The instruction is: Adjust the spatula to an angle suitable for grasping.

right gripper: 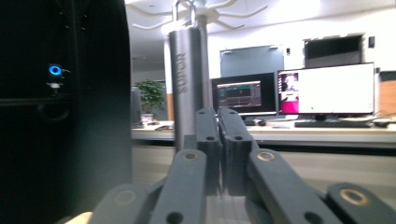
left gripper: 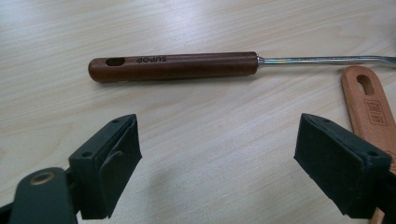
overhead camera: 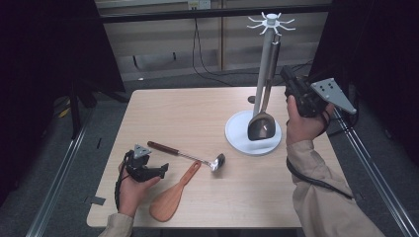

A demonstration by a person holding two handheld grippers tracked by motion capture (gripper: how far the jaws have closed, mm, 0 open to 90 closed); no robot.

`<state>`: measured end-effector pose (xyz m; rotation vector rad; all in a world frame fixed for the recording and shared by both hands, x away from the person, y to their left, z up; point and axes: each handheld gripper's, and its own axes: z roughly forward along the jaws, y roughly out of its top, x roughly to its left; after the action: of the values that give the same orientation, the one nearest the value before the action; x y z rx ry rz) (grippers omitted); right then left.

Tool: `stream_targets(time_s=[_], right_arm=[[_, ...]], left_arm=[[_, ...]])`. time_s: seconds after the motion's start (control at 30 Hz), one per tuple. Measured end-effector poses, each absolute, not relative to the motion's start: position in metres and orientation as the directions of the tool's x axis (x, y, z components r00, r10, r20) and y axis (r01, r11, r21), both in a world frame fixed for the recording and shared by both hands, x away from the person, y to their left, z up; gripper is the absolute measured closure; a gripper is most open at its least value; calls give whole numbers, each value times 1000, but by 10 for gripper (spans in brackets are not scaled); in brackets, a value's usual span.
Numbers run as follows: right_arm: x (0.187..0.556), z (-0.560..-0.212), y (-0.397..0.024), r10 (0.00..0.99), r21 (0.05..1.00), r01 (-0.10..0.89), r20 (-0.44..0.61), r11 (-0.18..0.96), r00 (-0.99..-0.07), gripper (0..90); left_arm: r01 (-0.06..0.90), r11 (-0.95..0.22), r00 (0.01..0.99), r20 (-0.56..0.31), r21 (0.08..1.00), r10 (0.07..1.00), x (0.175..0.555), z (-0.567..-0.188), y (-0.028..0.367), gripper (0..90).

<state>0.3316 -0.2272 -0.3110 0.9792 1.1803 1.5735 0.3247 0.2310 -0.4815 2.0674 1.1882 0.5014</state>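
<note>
A white hook stand [overhead camera: 238, 134] stands at the table's right. From one hook hangs a grey-handled dark spoon [overhead camera: 261, 128], its head resting low over the base. My right gripper [overhead camera: 287, 75] is raised beside the upper handle, jaws shut with nothing between them. In the right gripper view the shut right gripper [right gripper: 218, 114] sits just right of the grey handle [right gripper: 187, 84]. My left gripper [overhead camera: 163, 169] rests open at the front left. In its view the left gripper [left gripper: 218, 135] faces a brown-handled ladle [left gripper: 173, 66] and a wooden rice paddle [left gripper: 369, 107].
The ladle [overhead camera: 168, 149] lies slanted mid-table, bowl toward the stand. The paddle [overhead camera: 170, 200] lies near the front edge. Metal rails run along both table sides. Dark curtains hang at left and right, cables trail behind.
</note>
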Motion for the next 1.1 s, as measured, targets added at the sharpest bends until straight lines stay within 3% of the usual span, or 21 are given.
stream_targets(time_s=[1.1], right_arm=[[381, -270, -247, 952, 940, -269, 135, -211, -274, 900]], left_arm=[[597, -332, 512, -28, 730, 859, 326, -483, 230, 140]])
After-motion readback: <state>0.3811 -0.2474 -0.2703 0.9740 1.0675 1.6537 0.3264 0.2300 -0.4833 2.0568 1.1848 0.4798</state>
